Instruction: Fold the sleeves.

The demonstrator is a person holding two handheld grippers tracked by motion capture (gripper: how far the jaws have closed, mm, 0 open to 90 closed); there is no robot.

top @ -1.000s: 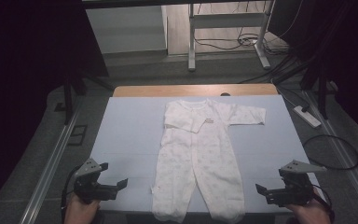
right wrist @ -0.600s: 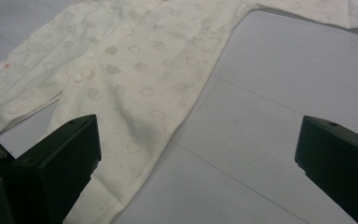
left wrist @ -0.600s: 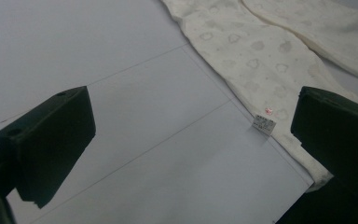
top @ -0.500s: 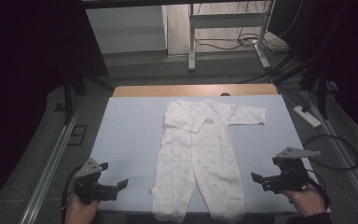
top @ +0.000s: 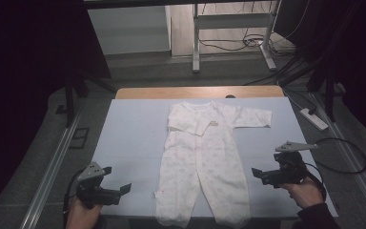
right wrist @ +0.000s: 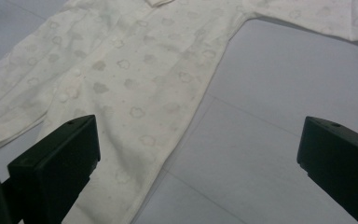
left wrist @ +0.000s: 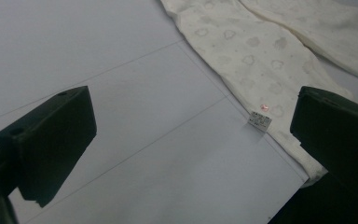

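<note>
A white babygrow (top: 205,157) lies flat mid-frame on the pale table (top: 133,138), its small side tag (left wrist: 259,121) too blurred to read, between the spread-open left gripper (top: 119,192) and spread-open right gripper (top: 259,174).

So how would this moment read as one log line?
left gripper: open, idle | right gripper: open, near garment | white cloud-print baby sleepsuit: flat, untouched

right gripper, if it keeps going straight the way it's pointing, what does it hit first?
Most likely the baby sleepsuit. The right gripper is open and points toward the suit's leg; in its own view the cloth lies just ahead of its left jaw, with bare table mat ahead of the other. Depth is hard to judge.
</note>
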